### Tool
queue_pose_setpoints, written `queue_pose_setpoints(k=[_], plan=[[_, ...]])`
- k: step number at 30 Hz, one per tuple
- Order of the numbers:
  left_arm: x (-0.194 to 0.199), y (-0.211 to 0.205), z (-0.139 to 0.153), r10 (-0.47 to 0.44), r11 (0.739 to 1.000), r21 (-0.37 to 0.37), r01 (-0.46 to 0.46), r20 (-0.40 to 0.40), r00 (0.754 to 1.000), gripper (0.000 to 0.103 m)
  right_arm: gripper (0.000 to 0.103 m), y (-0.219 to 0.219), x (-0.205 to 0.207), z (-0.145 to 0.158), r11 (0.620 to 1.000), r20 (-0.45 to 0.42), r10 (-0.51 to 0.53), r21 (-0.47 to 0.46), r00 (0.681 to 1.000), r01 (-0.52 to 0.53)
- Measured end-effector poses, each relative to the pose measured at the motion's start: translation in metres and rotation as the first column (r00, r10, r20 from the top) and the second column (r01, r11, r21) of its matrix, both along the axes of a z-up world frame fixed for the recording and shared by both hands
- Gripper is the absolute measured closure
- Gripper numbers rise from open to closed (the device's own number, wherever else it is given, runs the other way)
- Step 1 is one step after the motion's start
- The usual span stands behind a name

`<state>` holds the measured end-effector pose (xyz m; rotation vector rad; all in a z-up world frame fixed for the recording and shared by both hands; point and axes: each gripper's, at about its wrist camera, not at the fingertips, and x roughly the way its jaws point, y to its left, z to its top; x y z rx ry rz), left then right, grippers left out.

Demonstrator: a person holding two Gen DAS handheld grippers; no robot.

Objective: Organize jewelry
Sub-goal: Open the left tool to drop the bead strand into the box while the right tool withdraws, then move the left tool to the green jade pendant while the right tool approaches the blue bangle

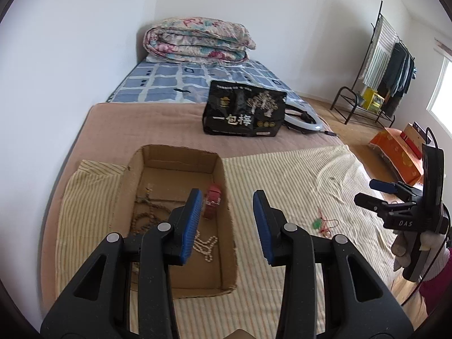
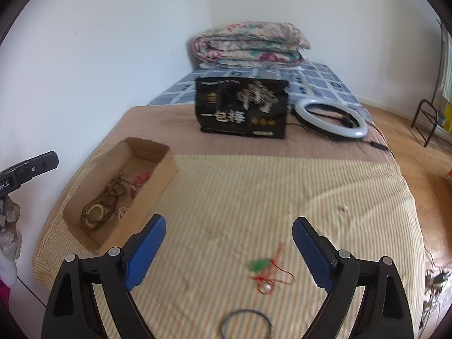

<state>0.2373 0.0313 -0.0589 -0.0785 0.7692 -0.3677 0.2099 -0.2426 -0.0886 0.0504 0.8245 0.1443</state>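
Observation:
An open cardboard box lies on a striped cloth on the bed. In it are a brown bead string, a white pearl strand and a red watch. My left gripper is open and empty, above the box's right side. A red cord with a green pendant and a pearl and a thin dark ring bangle lie on the cloth. My right gripper is open and empty, just above the cord; it also shows in the left wrist view.
A black printed bag and a ring light lie farther back on the bed, with a folded floral quilt by the wall. A clothes rack and an orange box stand on the floor to the right.

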Motion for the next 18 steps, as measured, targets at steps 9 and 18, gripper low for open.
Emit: queue_pose_setpoints(k=[9,18], plan=[[-0.015,-0.052,-0.015,-0.083,0.996,0.015,0.084,-0.040,0.996,0.064,0.000,-0.075,-0.038,-0.012,0.994,-0.018,-0.106,0.016,0.994,0.107],[-0.027,-0.100,-0.034,-0.174,0.984,0.031,0.177,-0.078,0.982,0.064,0.000,-0.111,-0.064,-0.029,0.991,-0.044,-0.133,0.024,0.990,0.134]])
